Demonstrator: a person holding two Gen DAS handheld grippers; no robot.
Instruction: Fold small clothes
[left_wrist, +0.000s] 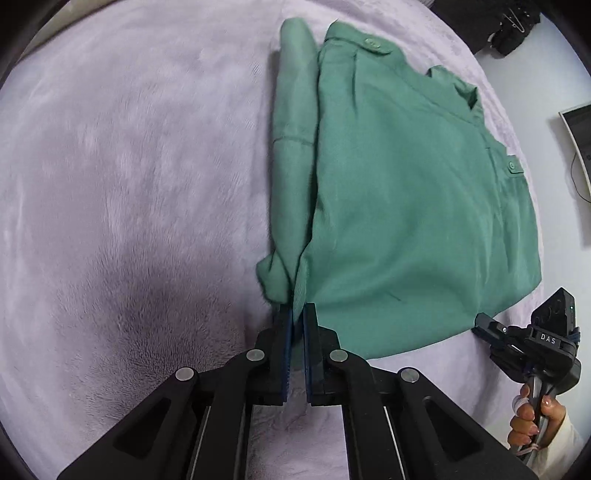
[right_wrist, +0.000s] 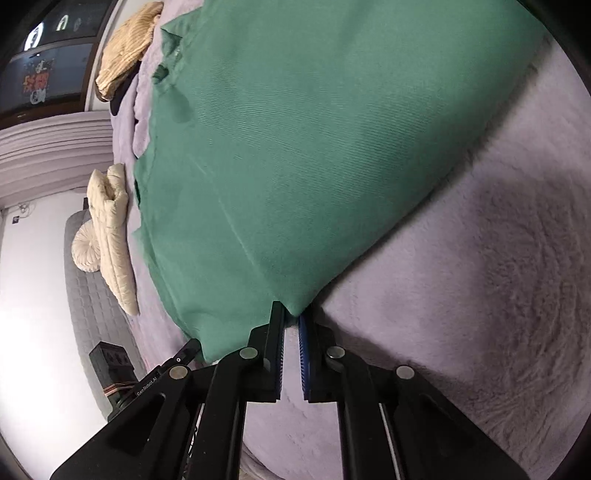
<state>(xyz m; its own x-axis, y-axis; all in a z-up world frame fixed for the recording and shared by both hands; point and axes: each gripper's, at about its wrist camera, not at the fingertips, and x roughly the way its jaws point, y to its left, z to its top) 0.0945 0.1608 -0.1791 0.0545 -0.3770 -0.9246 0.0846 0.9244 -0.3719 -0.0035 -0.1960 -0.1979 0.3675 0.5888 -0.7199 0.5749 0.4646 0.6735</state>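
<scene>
A green buttoned shirt (left_wrist: 399, 192) lies partly folded on a lilac plush blanket (left_wrist: 129, 184), one sleeve laid along its left side. My left gripper (left_wrist: 298, 314) is shut on the shirt's near left corner, where hem and sleeve end bunch together. The right gripper (left_wrist: 484, 326) shows at the shirt's near right corner, held by a hand (left_wrist: 528, 417). In the right wrist view the same shirt (right_wrist: 295, 147) fills the upper frame, and my right gripper (right_wrist: 292, 314) is shut on its near corner. The left gripper (right_wrist: 188, 350) is partly hidden behind the hem.
A tan corduroy garment (right_wrist: 125, 48) and a cream quilted garment (right_wrist: 110, 236) lie further along the bed. A round cream cushion (right_wrist: 86, 251) sits beside them. Dark clothing (left_wrist: 509, 26) lies at the far corner. The blanket's (right_wrist: 480, 277) pile shows swirls.
</scene>
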